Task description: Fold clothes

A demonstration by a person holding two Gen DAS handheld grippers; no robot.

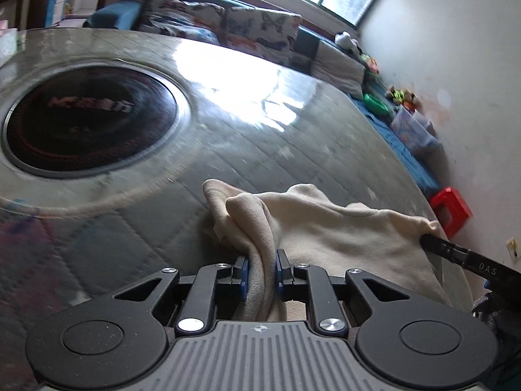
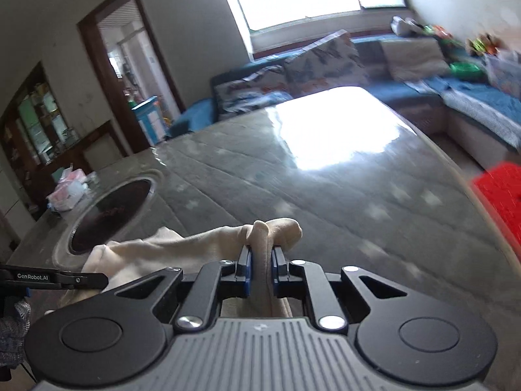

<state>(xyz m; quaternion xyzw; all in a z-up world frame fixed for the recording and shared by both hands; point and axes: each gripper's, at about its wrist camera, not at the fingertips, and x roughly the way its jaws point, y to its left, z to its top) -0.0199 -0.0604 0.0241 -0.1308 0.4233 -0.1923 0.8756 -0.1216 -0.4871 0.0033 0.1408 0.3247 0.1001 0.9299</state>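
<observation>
A cream-coloured garment [image 1: 329, 224] is stretched between my two grippers just above the glass-topped table [image 1: 228, 150]. My left gripper [image 1: 262, 268] is shut on a bunched fold of its near left edge, the cloth pinched between the blue pads. In the right wrist view the same cream garment [image 2: 208, 244] runs off to the left, and my right gripper [image 2: 260, 270] is shut on a folded corner of it. The right gripper's black finger [image 1: 433, 242] shows at the cloth's far right corner in the left wrist view. The left gripper's finger [image 2: 88, 278] shows at left in the right wrist view.
A round black hotplate [image 1: 88, 123] is set into the table [image 2: 325, 195] to the left. A blue sofa [image 2: 456, 97] with patterned cushions [image 1: 228, 22] and toys lines the wall behind. A red plastic stool [image 1: 451, 210] stands off the table's right edge. A tissue packet [image 2: 70, 189] lies at the far left.
</observation>
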